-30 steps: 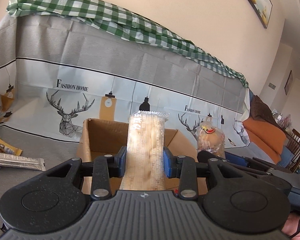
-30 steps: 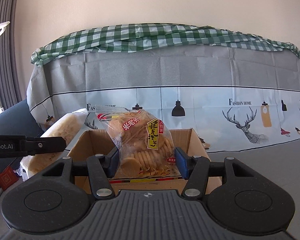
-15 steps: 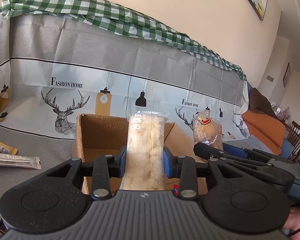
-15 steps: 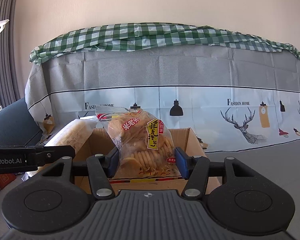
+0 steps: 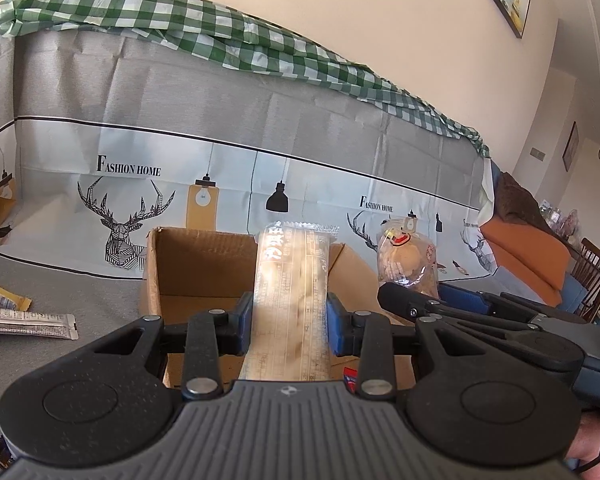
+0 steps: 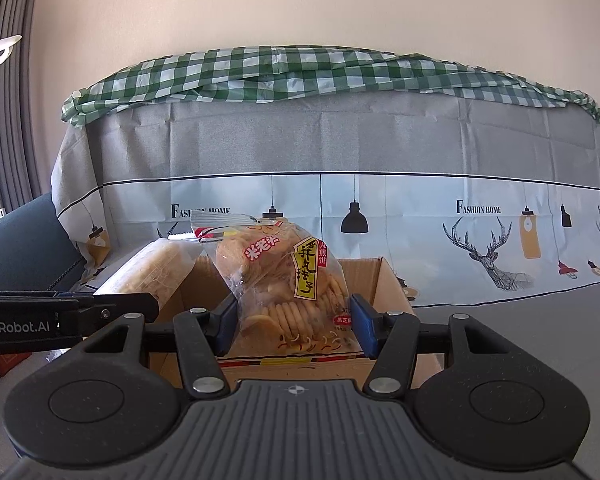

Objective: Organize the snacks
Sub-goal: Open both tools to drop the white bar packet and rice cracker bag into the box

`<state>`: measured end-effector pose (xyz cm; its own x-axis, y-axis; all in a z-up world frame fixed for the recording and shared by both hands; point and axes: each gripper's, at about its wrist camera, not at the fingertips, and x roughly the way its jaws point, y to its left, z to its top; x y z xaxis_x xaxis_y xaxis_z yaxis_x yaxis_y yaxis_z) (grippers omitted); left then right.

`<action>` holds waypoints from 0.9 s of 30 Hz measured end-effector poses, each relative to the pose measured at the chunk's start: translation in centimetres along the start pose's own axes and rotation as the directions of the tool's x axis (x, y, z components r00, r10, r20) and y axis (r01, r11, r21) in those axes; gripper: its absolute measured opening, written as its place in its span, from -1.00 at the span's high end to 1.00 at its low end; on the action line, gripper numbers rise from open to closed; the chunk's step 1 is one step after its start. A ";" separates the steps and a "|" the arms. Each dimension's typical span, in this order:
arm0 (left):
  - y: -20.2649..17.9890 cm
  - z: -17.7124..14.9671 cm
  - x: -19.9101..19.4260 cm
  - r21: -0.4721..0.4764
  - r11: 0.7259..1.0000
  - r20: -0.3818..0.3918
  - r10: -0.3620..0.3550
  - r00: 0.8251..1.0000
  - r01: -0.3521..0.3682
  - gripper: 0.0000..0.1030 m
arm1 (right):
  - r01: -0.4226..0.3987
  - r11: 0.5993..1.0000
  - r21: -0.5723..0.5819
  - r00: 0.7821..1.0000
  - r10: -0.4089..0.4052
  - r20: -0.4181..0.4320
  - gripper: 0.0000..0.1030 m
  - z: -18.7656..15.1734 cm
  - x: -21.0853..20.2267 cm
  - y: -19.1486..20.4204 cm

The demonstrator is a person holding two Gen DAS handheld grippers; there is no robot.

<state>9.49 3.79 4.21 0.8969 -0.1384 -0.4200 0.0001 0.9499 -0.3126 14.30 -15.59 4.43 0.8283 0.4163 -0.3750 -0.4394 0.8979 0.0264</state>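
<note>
My left gripper (image 5: 290, 322) is shut on a long clear pack of pale biscuits (image 5: 292, 288), held upright over the open cardboard box (image 5: 188, 264). My right gripper (image 6: 296, 324) is shut on a clear bag of round rice crackers (image 6: 288, 280) with red and yellow labels, also above the cardboard box (image 6: 380, 280). In the left wrist view the right gripper (image 5: 440, 298) and its cracker bag (image 5: 406, 256) show at the right. In the right wrist view the left gripper's finger (image 6: 100, 312) and its biscuit pack (image 6: 156, 268) show at the left.
Loose snack packets (image 5: 28, 320) lie on the grey cloth left of the box. A sofa back draped in deer-print cloth (image 6: 380, 208) and green check cloth (image 6: 300, 72) rises behind. An orange-cushioned seat (image 5: 532, 256) and a wooden chair (image 5: 592, 276) are at far right.
The left wrist view has swung slightly, so the box and the packets sit further right in the frame. The right gripper with its bag now shows closer beside the left one. Both grips are unchanged.
</note>
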 end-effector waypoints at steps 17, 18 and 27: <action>-0.1 -0.1 0.0 -0.008 1.000 0.004 -0.006 1.000 0.006 0.23 | 0.001 1.000 -0.010 1.000 -0.001 0.000 -0.14 0.0 0.1 -0.2; -0.1 -0.1 0.0 -0.008 1.000 0.004 -0.007 1.000 0.008 0.23 | 0.001 1.000 -0.010 1.000 -0.001 -0.001 -0.14 0.0 0.1 -0.1; -0.2 -0.1 0.1 -0.011 1.000 0.004 -0.010 1.000 0.010 0.23 | 0.001 1.000 -0.012 1.000 -0.001 0.000 -0.14 0.1 0.1 -0.2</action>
<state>9.52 3.52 4.15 0.8989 -0.1465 -0.4130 0.0044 0.9454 -0.3258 14.48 -15.68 4.45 0.8289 0.4152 -0.3749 -0.4424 0.8967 0.0151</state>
